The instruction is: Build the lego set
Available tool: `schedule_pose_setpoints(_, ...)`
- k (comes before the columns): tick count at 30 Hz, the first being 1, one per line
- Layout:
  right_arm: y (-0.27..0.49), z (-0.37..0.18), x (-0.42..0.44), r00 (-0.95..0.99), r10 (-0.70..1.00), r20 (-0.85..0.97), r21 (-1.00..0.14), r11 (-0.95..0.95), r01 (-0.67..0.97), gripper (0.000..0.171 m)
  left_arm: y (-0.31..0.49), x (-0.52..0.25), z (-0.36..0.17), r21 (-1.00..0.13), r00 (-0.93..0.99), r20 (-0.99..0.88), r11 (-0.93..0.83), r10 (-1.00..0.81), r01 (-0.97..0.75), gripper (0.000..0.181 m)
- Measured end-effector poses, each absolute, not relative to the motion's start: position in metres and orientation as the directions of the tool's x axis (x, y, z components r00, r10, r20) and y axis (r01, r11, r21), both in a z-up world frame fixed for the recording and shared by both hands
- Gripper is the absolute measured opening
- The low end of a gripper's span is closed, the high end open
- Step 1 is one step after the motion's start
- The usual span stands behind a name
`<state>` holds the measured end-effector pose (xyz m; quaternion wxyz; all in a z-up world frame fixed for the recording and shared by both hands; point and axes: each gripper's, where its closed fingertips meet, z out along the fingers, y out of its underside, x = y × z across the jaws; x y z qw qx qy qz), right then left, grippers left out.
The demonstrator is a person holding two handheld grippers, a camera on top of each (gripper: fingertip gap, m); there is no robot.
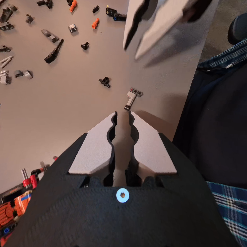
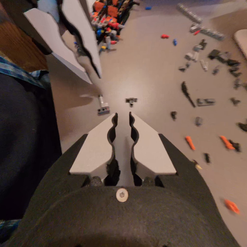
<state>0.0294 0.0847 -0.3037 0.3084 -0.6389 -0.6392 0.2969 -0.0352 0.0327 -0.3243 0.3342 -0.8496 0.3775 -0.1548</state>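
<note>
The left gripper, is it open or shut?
Open: the left gripper shows bare table between its empty fingers.

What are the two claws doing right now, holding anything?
Left claw: open, holding nothing, above the table.
Right claw: open, holding nothing.

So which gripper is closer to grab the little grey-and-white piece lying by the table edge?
Probably the left. The left gripper has open, empty jaws aimed almost straight at the grey-and-white piece just beyond its tips. The right gripper, also open, lines up with a black piece instead.
</note>
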Motion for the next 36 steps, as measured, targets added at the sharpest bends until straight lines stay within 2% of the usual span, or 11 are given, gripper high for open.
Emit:
schedule_pose_setpoints(1,0.098,-0.297,0.035,0.038,0.999,0.022,-0.784,-0.007,0.621,0.011,0.031,-0.038,-0.323,-0.692,0.679,0.014,-0.497,-0.734,-0.523,0.015)
schedule_pose_setpoints(4,0.146,-0.283,0.052,0.135,0.989,0.054,-0.793,-0.04,0.607,0.012,0.026,-0.042,-0.321,-0.71,0.706,0.039,-0.517,-0.707,-0.478,0.014)
schedule_pose_setpoints(8,0.211,-0.286,0.06,0.158,0.976,0.151,-0.74,0.006,0.672,0.013,0.024,-0.043,-0.319,-0.729,0.727,0.049,-0.522,-0.685,-0.442,0.014)
schedule_pose_setpoints(14,0.262,-0.313,0.034,-0.069,0.957,0.281,-0.622,0.236,0.746,0.013,0.026,-0.045,-0.318,-0.739,0.737,0.032,-0.512,-0.675,-0.438,0.012)
schedule_pose_setpoints(18,0.287,-0.331,0.031,-0.166,0.938,0.304,-0.535,0.312,0.785,0.013,0.029,-0.049,-0.318,-0.737,0.745,0.025,-0.516,-0.667,-0.437,0.012)
schedule_pose_setpoints(29,0.3,-0.348,0.032,-0.241,0.934,0.262,-0.498,0.345,0.795,0.006,0.033,-0.046,-0.32,-0.733,0.732,0.024,-0.51,-0.68,-0.45,0.012)
schedule_pose_setpoints(34,0.3,-0.347,0.033,-0.202,0.958,0.203,-0.526,0.281,0.803,0.001,0.039,-0.043,-0.315,-0.744,0.734,0.014,-0.497,-0.679,-0.446,0.012)
schedule_pose_setpoints(36,0.289,-0.338,0.029,-0.183,0.972,0.144,-0.579,0.233,0.781,0.001,0.045,-0.042,-0.31,-0.76,0.741,0.002,-0.482,-0.672,-0.435,0.012)
